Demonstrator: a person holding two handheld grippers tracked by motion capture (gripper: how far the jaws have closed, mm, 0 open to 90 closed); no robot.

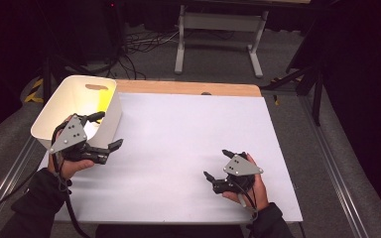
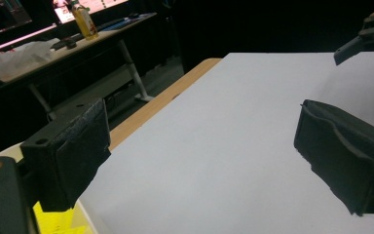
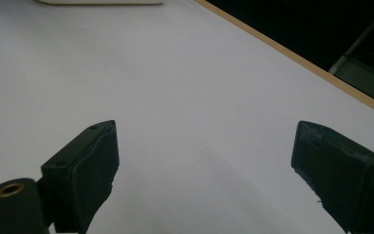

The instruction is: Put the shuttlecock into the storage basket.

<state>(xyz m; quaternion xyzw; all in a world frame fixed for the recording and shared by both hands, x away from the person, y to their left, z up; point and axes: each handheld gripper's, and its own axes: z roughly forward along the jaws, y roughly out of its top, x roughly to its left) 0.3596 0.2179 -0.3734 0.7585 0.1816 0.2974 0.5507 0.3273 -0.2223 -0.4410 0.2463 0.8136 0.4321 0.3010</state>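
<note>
Both empty and wide open, the left gripper (image 1: pixel 105 130) hangs at the white bin (image 1: pixel 59 106) holding something yellow (image 1: pixel 104 101), its likely next pick, while the right gripper (image 1: pixel 217 164) rests on the white table (image 1: pixel 188 129).

We wear dark sleeves (image 1: pixel 34 196) to the wrists. Our left gripper (image 1: pixel 105 131) and right gripper (image 1: pixel 217 164) are black, each topped at twelve o'clock by a grey three-cornered plate (image 1: pixel 70 135) dotted with small screws, trailing black cables (image 1: pixel 72 218); padded black jaws.
</note>
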